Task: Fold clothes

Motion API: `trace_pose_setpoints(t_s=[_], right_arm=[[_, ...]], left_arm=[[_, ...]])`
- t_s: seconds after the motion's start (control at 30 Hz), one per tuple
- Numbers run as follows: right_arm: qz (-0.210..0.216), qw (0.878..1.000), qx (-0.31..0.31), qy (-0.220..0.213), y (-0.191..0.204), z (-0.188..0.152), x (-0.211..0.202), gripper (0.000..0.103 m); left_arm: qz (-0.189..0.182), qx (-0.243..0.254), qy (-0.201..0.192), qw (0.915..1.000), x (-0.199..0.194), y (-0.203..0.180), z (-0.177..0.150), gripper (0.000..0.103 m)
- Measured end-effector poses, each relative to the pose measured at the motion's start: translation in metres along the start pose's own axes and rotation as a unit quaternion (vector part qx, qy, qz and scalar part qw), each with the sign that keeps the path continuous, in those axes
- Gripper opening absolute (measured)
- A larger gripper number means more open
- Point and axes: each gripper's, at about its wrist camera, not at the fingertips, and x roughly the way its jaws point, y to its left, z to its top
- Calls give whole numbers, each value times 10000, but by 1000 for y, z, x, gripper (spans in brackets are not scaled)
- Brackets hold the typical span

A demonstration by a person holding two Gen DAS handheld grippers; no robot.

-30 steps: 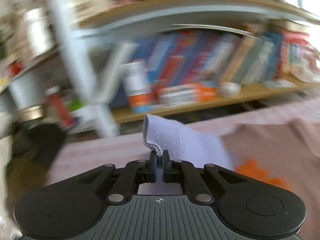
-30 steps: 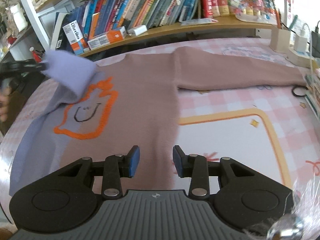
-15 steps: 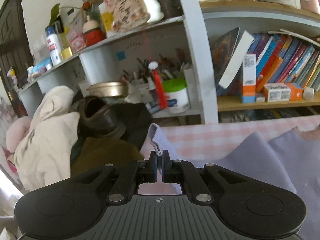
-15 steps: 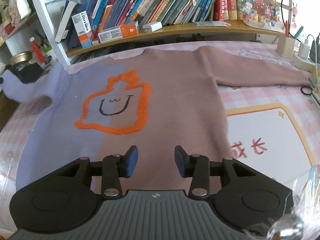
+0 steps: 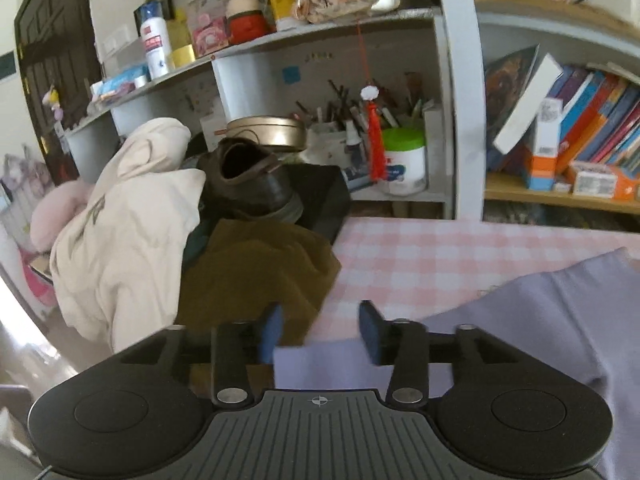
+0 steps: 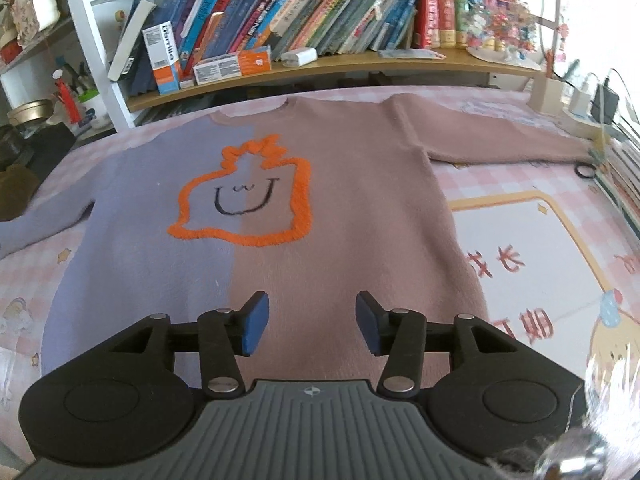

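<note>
Starting at the far left, your left gripper [image 5: 320,330] hangs over the table's left edge with its jaws spread wide and nothing between them; the lilac sleeve [image 5: 520,320] lies flat on the pink checked tablecloth [image 5: 420,252] with its cuff end just under the blue fingertips [image 5: 370,334]. Half a second ago those jaws were pinched shut on that cuff, and a second ago they held it up over the sweater's front, so you have carried the sleeve outward and let it go. Beyond the edge sit a heap of other clothes [image 5: 132,220] and a brown shoe [image 5: 248,184], untouched.

Moving right, the sweater [image 6: 320,184] now lies face up and fully spread, lilac half to the left, dusty pink half to the right, the orange outline figure [image 6: 244,196] in the middle and the pink sleeve [image 6: 500,140] stretched toward the right edge. Your right gripper [image 6: 308,322] hovers above the hem, jaws wide apart, holding nothing, much as in both earlier views.

By my reading, only the laying-out is done. No fold is in place yet: both sleeves and the body are left to fold.
</note>
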Motion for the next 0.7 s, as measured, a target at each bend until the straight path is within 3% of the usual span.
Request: trace_pose_setpoints(t_s=[0.27, 0.43, 0.6, 0.7], right_arm=[[-221, 9996, 162, -39, -33, -12, -17, 46], [-313, 9993, 189, -18, -61, -19, -24, 46], [-267, 9989, 385, 11, -82, -31, -34, 46], [-225, 9986, 485, 48, -91, -39, -38, 46]], left_arm=[[-1047, -267, 425, 9932, -68, -29, -65, 46], [-1950, -889, 974, 9719, -98, -63, -104, 57], [-2323, -811, 1122, 9627, -119, -93, -120, 63], [-2365, -725, 1134, 9623, -124, -101, -126, 66]])
